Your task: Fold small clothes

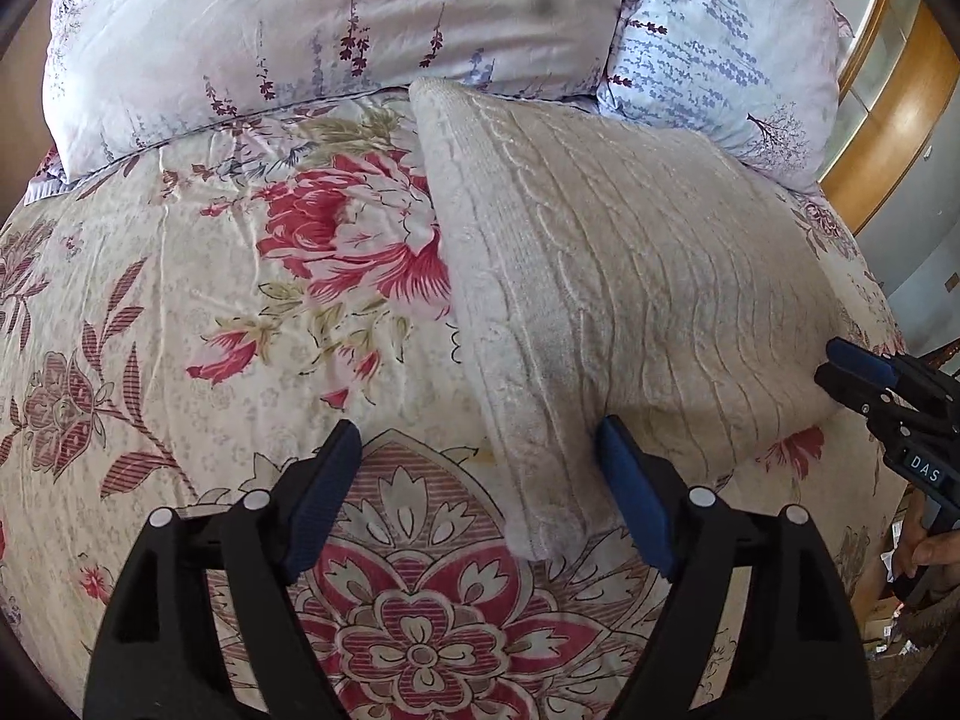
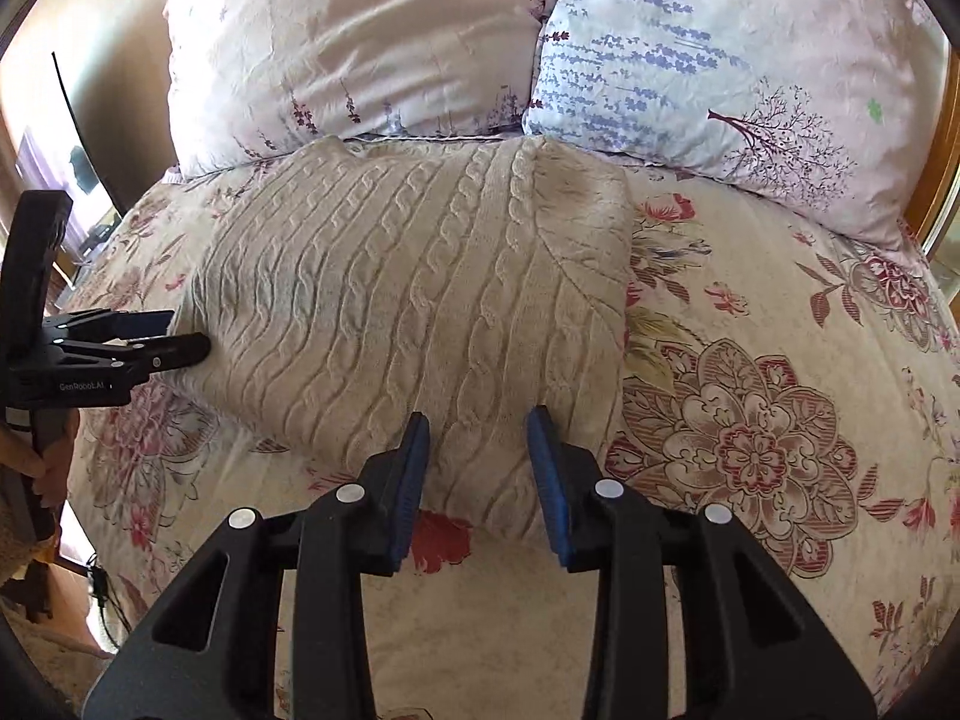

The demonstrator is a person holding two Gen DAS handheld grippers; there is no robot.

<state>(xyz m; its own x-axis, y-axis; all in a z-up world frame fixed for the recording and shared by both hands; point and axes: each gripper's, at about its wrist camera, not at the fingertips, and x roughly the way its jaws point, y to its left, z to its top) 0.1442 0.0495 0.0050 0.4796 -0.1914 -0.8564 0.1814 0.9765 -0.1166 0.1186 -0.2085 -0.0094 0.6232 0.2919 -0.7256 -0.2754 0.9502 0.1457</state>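
Observation:
A cream cable-knit sweater [image 1: 630, 300] lies folded into a thick rectangle on the flowered bedspread [image 1: 210, 330]. My left gripper [image 1: 480, 468] is open, its jaws standing on either side of the sweater's near corner. It also shows in the right wrist view [image 2: 180, 336] at the sweater's left edge. In the right wrist view the sweater [image 2: 420, 288] fills the middle. My right gripper [image 2: 480, 462] is open around the sweater's near edge. In the left wrist view the right gripper [image 1: 840, 369] touches the sweater's right corner.
Two pale flowered pillows [image 2: 360, 42] [image 2: 720, 60] lie at the head of the bed behind the sweater. A wooden headboard [image 1: 888, 114] curves at the right. The bed edge and floor clutter [image 2: 78, 576] are at the left.

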